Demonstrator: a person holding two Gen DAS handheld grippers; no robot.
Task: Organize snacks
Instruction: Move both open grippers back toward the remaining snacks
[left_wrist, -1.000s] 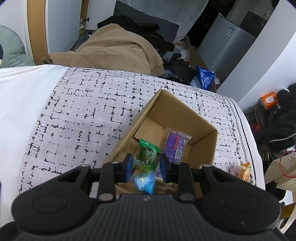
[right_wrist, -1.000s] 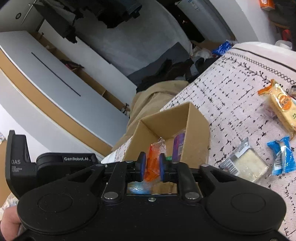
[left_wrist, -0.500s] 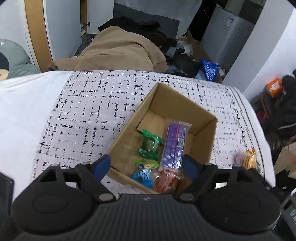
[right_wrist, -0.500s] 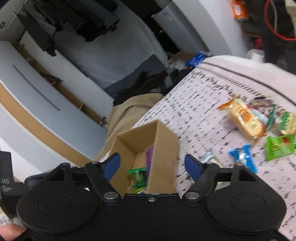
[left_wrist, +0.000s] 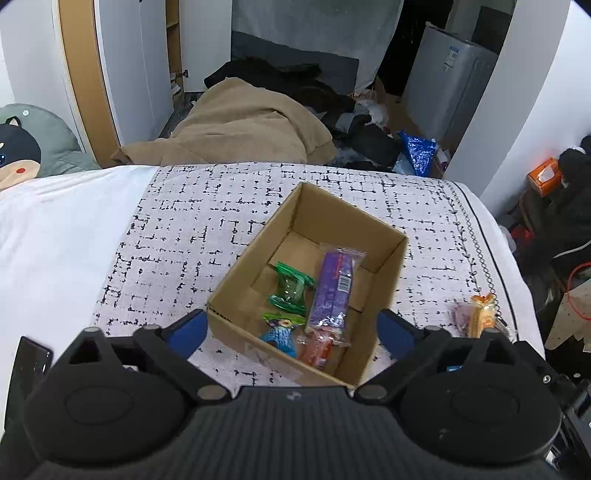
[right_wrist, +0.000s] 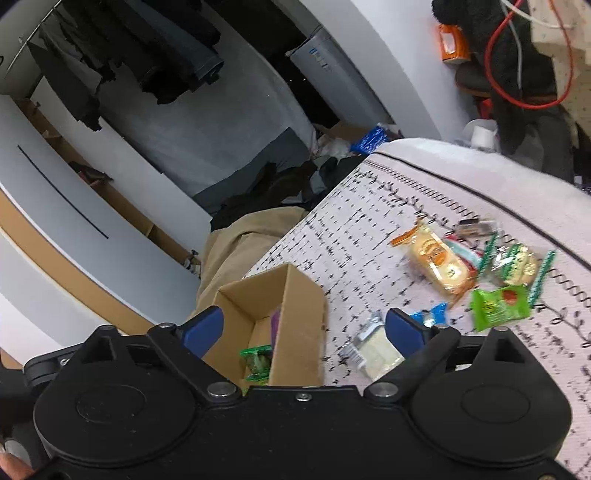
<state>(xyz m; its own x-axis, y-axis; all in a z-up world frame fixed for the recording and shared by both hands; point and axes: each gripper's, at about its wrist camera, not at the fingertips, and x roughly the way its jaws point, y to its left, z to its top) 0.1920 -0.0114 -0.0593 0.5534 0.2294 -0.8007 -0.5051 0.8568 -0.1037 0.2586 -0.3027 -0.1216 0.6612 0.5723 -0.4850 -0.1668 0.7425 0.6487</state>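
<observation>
An open cardboard box (left_wrist: 388, 258) sits on the patterned cloth and holds a purple packet (left_wrist: 334, 288), a green packet (left_wrist: 290, 286), a blue snack (left_wrist: 279, 336) and an orange snack (left_wrist: 317, 349). My left gripper (left_wrist: 293, 328) hangs open above the box's near end, holding nothing. My right gripper (right_wrist: 304, 326) is also open and empty, over the box's right wall (right_wrist: 299, 325). Loose snacks lie to the right on the cloth: a yellow cake packet (right_wrist: 437, 262), a green packet (right_wrist: 498, 306), a white packet (right_wrist: 373, 350) and a blue one (right_wrist: 432, 314).
The bed's far edge (left_wrist: 258, 166) drops to a floor strewn with a tan blanket (left_wrist: 240, 125) and dark clothes. A black phone (left_wrist: 31, 363) lies on the white sheet at the left. A white appliance (left_wrist: 443, 77) stands behind.
Both grippers were shut on snacks over the box a second ago. They opened, the blue and orange snacks fell into the box, and both grippers rose and drew back.
</observation>
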